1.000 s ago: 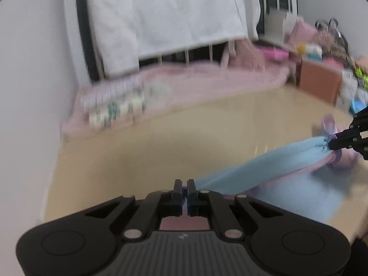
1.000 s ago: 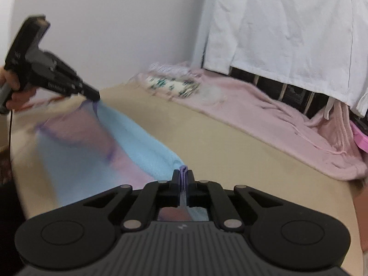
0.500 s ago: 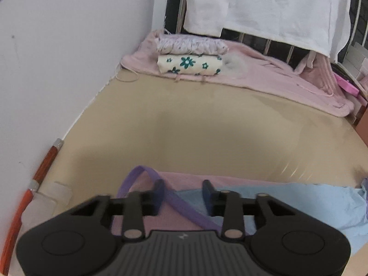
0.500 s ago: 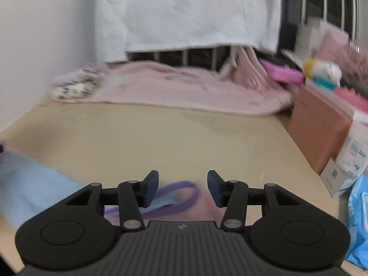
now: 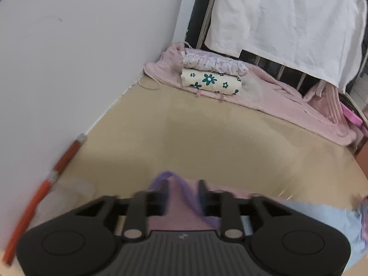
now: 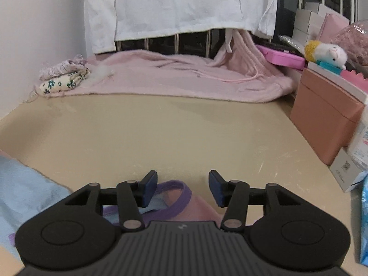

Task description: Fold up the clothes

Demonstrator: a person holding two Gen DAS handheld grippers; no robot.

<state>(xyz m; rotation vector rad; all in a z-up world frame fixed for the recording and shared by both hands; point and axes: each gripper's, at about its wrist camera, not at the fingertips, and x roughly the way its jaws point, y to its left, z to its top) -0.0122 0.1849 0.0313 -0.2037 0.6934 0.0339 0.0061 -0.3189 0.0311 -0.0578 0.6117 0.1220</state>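
Observation:
A light blue and pink garment with purple trim lies flat on the beige table. In the left wrist view its purple-edged corner [image 5: 184,193] sits between the open fingers of my left gripper [image 5: 182,189], and the blue part [image 5: 322,216] spreads to the right. In the right wrist view another purple-trimmed loop [image 6: 177,195] lies just under my right gripper [image 6: 182,188], which stands wide open above it. The blue cloth [image 6: 25,188] runs off to the left.
Two folded garments [image 5: 212,76] are stacked on a pink blanket [image 6: 174,76] at the table's back. A white cloth [image 6: 179,7] hangs on rails behind. A brown box [image 6: 322,119], packets and a plush toy [image 6: 326,54] crowd the right edge. An orange rod [image 5: 43,188] leans by the left wall.
A second ago both grippers were shut on the garment and held it stretched in the air. Since then they laid it on the table and opened, and the right has opened wider.

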